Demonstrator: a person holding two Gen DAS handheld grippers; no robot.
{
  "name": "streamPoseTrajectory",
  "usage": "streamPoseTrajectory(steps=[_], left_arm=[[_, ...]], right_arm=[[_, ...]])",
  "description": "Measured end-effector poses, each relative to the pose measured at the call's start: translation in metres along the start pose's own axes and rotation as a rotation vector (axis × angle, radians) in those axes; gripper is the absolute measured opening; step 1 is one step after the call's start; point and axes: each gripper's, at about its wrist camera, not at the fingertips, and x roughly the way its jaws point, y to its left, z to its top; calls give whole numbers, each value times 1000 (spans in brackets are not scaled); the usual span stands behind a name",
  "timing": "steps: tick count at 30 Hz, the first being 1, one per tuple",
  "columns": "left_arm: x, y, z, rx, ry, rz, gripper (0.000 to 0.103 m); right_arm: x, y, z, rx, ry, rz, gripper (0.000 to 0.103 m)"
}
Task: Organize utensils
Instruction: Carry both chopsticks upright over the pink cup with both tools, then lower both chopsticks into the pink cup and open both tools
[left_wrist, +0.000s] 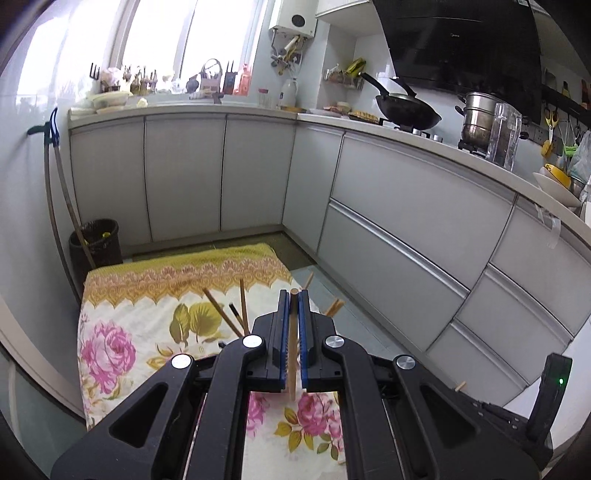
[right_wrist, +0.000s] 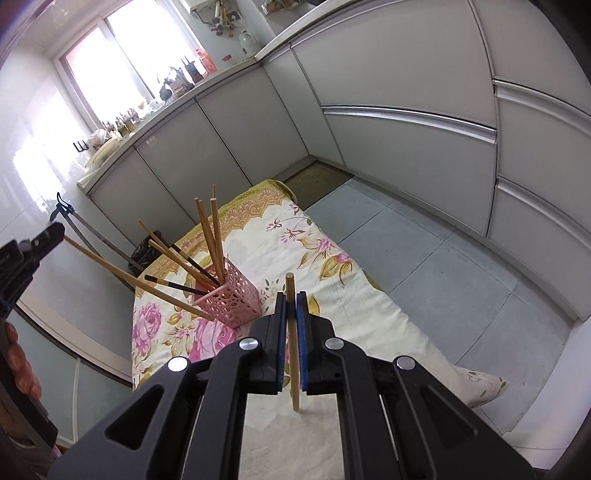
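I've got the right gripper (right_wrist: 291, 295) clamped mid-shaft on a wooden chopstick (right_wrist: 293, 332), held steep so it drops into the pink holder (right_wrist: 236, 299) at 10 o'clock. Left gripper (left_wrist: 293, 295) likewise pinches its own chopstick (left_wrist: 293, 343), waiting its turn.

Pale matt wood chopstick (right_wrist: 291, 332) sits between blue ribbed pads (right_wrist: 302, 343) of the matt black plastic right gripper (right_wrist: 291, 306). The holder (right_wrist: 236, 299) is pink perforated plastic. Floral cloth (right_wrist: 325, 266) looks soft and matt. Cabinets (left_wrist: 406, 206) are smooth, with brushed-metal handles.
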Motion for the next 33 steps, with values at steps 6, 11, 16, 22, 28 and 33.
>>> streamPoseTrajectory(steps=[6,11,16,22,28,33], left_arm=[[18,-17,35,63,-42,83,4],[43,-21,40,80,-39,124,4],[70,-15,31,82,-17,168,4],[94,4,16,32,50,165,4],[81,14,13,10,54,148,8],[50,10,13,0,33,122,8]], right_arm=[[-8,0,12,-7,-22,38,6],[-9,-2,18,-18,-31,44,6],[-4,-3,23,-29,-27,35,6],[-5,4,28,-42,-39,41,6],[-17,27,38,-81,-66,71,6],[-28,64,58,-144,-100,102,6]])
